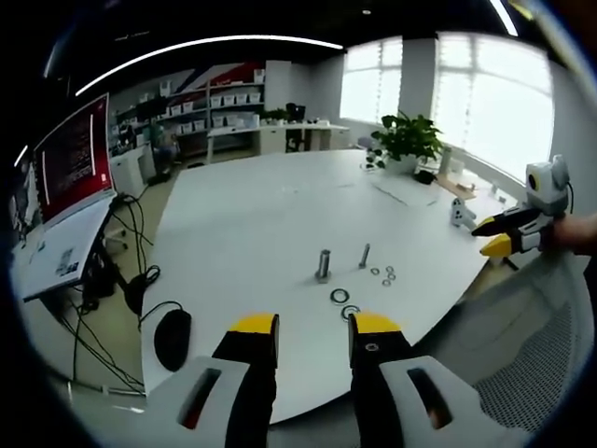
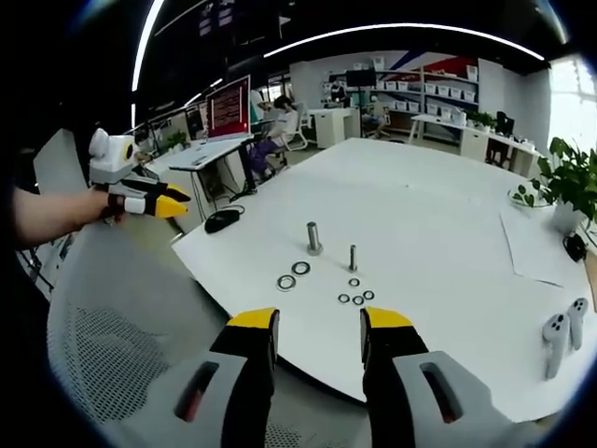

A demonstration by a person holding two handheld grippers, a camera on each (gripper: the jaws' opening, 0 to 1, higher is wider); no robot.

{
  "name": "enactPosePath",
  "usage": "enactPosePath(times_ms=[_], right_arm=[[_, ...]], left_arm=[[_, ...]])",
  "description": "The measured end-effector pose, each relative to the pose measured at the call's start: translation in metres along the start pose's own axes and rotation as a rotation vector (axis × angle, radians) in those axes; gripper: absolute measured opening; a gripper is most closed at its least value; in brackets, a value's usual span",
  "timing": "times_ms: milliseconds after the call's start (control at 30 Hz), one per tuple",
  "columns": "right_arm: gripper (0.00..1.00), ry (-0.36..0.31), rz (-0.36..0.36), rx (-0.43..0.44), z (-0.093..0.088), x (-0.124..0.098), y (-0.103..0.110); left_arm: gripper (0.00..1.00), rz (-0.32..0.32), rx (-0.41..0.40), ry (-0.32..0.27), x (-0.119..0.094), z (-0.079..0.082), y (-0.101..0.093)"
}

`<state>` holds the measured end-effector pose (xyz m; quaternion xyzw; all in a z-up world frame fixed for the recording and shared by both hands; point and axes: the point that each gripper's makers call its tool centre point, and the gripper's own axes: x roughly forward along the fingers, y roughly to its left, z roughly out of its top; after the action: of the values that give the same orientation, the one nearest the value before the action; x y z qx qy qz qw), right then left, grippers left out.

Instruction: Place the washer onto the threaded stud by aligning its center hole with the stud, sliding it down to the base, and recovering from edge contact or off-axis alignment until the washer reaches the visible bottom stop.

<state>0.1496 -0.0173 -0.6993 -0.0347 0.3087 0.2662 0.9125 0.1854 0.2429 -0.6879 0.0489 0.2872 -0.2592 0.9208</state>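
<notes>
Washers (image 2: 293, 274) lie flat on the counter (image 2: 438, 215), near side of the threaded stud (image 2: 353, 257). My left gripper (image 1: 313, 329) and right gripper (image 2: 318, 324) hover short, fingers apart, empty. I should pinch one washer by its rim, keeping its hole clear.

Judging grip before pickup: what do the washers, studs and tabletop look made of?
Large washers: probably metal, dark rings with grey sheen. Thick stud and thin stud: dull grey metal, likely steel. Table: smooth matte white, probably laminate; uncertain.
</notes>
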Motion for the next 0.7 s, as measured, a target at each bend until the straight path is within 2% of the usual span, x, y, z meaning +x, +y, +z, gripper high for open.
enactPosePath(times_ms=[700], right_arm=[[0.38, 0.017, -0.013, -0.01, -0.0022, -0.0002, -0.0017]], left_arm=[[0.27, -0.035, 0.017, 0.048, 0.0026, -0.0076, -0.0086]])
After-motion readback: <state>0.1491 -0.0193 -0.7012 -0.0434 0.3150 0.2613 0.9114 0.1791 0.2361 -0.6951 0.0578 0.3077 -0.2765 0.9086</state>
